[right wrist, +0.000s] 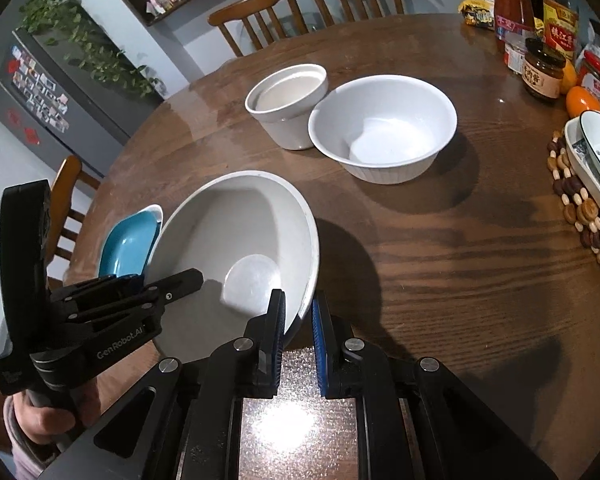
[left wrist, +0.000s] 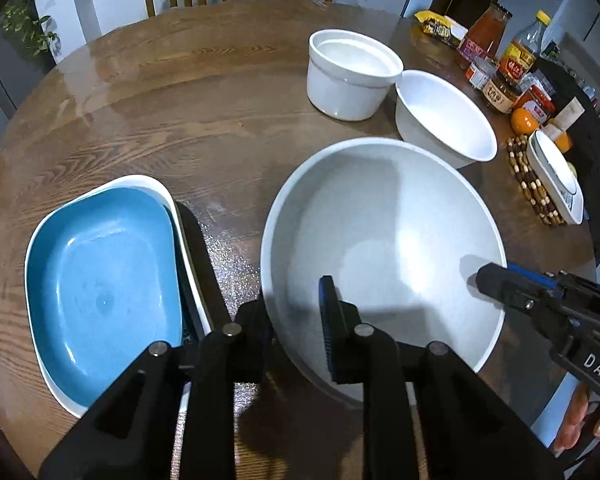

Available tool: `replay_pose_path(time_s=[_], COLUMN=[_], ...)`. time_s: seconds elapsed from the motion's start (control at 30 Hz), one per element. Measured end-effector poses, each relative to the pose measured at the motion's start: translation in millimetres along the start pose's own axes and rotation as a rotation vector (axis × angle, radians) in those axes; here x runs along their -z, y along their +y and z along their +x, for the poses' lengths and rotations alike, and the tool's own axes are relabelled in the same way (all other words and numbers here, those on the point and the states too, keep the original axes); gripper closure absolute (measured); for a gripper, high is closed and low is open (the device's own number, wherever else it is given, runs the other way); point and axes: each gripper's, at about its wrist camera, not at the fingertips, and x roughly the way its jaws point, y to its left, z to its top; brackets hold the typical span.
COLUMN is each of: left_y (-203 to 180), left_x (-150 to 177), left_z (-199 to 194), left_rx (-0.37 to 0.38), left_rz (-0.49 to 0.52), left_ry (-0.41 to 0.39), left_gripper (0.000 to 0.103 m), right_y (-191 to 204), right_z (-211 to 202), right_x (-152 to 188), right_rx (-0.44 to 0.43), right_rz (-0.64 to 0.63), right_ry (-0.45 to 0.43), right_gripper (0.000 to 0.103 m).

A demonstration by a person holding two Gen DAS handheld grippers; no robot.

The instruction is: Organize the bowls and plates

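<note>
We have the big grey bowl [left wrist: 384,256] gripped from both sides, low in the middle of the left wrist frame and at lower left of centre in the right wrist frame, where it looks tipped. The left gripper [left wrist: 298,330] straddles its near-left rim, one finger outside and one inside, set narrow on the wall; whether the pads truly press we cannot tell, though it reads as a hold. The right gripper [right wrist: 298,340] has pinched down narrow on the rim at the bottom of its own frame. We judge this the carrying step: the large bowl is being shifted toward a stack. The blue dish [left wrist: 104,276] sits nested in a white dish [left wrist: 44,376] at lower left; the white ribbed bowl [right wrist: 384,128] and the white straight-sided pot [right wrist: 288,104] touch each other at upper centre of the wooden table [right wrist: 440,272]. Next we need both hands moving together, level, so the rim does not slip.
</note>
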Motion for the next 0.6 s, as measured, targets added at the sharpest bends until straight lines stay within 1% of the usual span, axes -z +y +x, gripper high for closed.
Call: replay_pose_path(time_s=[0.03, 0.1, 0.13, 0.17, 0.23, 0.27, 0.37, 0.53, 0.6], left_y=[0, 3, 5, 7, 12, 14, 18, 10, 6], left_x=[0, -1, -1, -2, -4, -5, -9, -13, -14], left_z=[-3, -12, -17, -23, -32, -35, -41, -46, -47], left_rx=[-0.018, -0.041, -0.052, -0.063, -0.062, -0.055, -0.035, -0.044, -0.052], left_rz=[-0.001, -0.010, -0.016, -0.022, -0.034, -0.041, -0.054, -0.045, -0.041], left_ry=[-0.017, -0.056, -0.081, -0.108, -0.141, -0.149, -0.164, -0.186, -0.194], left_gripper=[0.069, 0.043, 0.038, 0.037, 0.037, 0.037, 0.036, 0.035, 0.026], right_y=[1, 1, -1, -1, -5, -7, -15, -25, -27], right_z=[-2, -6, -10, -13, -21, -25, -36, -47, -51], right_x=[-1, -1, -1, -1, -1, -2, -5, -9, -10], right_rx=[0.013, 0.032, 0.034, 0.030, 0.024, 0.025, 0.025, 0.040, 0.044], right_rz=[-0.006, -0.014, -0.012, -0.007, 0.008, 0.011, 0.033, 0.061, 0.065], right_ry=[-0.009, -0.027, -0.035, -0.040, -0.059, -0.069, -0.099, -0.133, -0.141], right_gripper=[0.090, 0.089, 0.086, 0.079, 0.070, 0.068, 0.067, 0.066, 0.066])
